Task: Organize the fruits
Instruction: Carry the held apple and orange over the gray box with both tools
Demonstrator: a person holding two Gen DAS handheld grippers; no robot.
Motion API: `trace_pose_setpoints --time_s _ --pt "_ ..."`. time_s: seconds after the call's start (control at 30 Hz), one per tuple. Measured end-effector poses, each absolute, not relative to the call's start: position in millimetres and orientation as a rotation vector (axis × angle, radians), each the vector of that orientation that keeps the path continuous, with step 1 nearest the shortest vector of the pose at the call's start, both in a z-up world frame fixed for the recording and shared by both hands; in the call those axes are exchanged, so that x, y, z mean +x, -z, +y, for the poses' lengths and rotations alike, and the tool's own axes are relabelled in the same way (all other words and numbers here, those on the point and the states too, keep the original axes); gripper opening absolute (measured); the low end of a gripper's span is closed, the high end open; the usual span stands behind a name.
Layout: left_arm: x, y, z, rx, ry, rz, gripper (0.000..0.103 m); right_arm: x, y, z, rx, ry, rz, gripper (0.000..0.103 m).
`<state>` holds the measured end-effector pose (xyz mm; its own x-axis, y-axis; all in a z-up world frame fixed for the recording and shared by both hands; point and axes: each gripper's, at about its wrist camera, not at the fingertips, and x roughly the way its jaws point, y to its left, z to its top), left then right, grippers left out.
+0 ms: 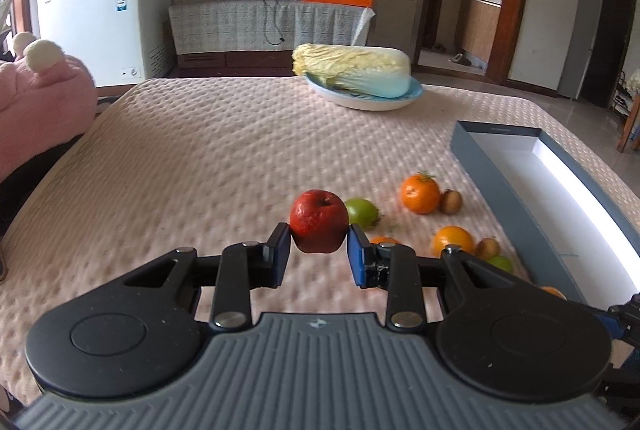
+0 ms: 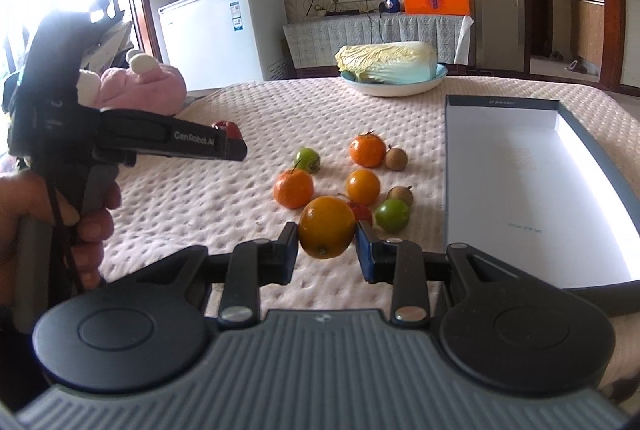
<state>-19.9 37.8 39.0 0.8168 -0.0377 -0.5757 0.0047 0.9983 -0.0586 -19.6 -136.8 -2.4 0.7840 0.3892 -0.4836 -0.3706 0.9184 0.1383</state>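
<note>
My left gripper (image 1: 319, 244) is shut on a red apple (image 1: 319, 220) and holds it above the pink quilted cover. My right gripper (image 2: 326, 245) is shut on a yellow-orange fruit (image 2: 326, 227), also lifted. Between them on the cover lie several loose fruits: tangerines (image 2: 367, 151), a small orange (image 2: 362, 187), green fruits (image 2: 392, 215) and brown kiwis (image 2: 396, 158). An open grey box with a white inside (image 2: 508, 166) lies to the right of the fruits; it also shows in the left wrist view (image 1: 560, 182). The left gripper's body (image 2: 160, 142) shows in the right wrist view with the apple mostly hidden.
A napa cabbage (image 1: 352, 70) lies on a light blue plate (image 1: 414, 94) at the far side of the cover. A pink plush toy (image 1: 40, 98) sits at the left edge. A white chest freezer (image 1: 104, 18) and a covered cabinet stand beyond.
</note>
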Motion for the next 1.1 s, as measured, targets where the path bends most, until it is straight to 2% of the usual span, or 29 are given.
trace_pose_setpoints --time_s 0.77,1.1 --pt "-7.1 -45.0 -41.6 -0.02 0.163 0.595 0.036 15.2 -15.5 -220.0 0.034 -0.223 0.462 0.034" --pt "8.8 -42.7 -81.1 -0.022 0.23 0.592 0.036 10.0 -9.9 -237.8 0.061 -0.196 0.501 0.034"
